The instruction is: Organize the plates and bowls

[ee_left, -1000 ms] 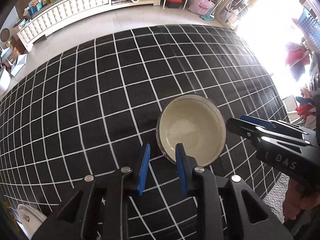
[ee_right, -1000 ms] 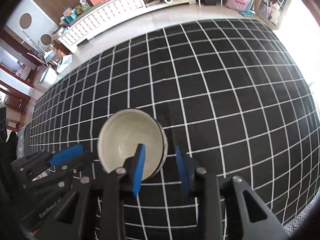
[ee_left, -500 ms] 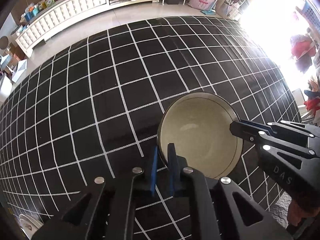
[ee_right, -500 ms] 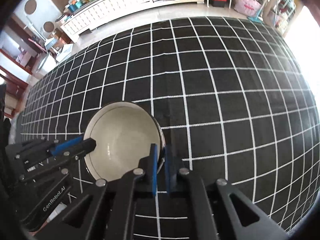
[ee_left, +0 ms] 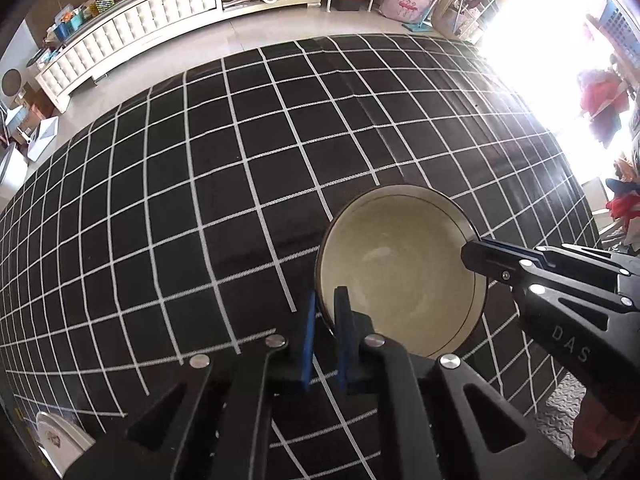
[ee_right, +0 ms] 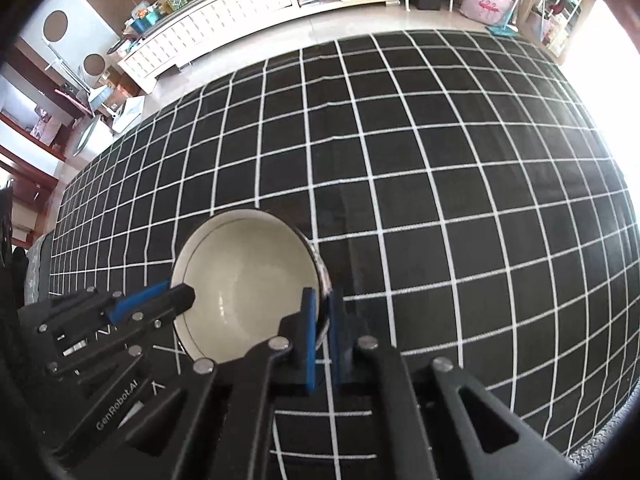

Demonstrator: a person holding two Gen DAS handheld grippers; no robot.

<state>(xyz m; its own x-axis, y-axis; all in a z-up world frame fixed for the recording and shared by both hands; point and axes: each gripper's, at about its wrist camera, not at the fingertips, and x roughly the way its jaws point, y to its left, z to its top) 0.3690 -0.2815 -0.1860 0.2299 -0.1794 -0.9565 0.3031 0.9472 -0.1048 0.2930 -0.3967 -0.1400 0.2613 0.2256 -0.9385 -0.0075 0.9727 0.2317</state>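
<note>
Bowl point(ee_left: 400, 270), lower right of the left wrist view, is clamped at opposite rim edges by left gripper point(ee_left: 326, 334) and right gripper point(ee_right: 322, 330), a two-sided hold judged steadier for lifting off the checked surface point(ee_left: 200, 184) beyond.

Left gripper point(ee_left: 325, 304): black plastic frame, blue pads, round silver screws. Right gripper point(ee_right: 323, 308): same black build, blue pads, silver screws. White lettering on both bodies: "DAS", "GenRobot.AI".
</note>
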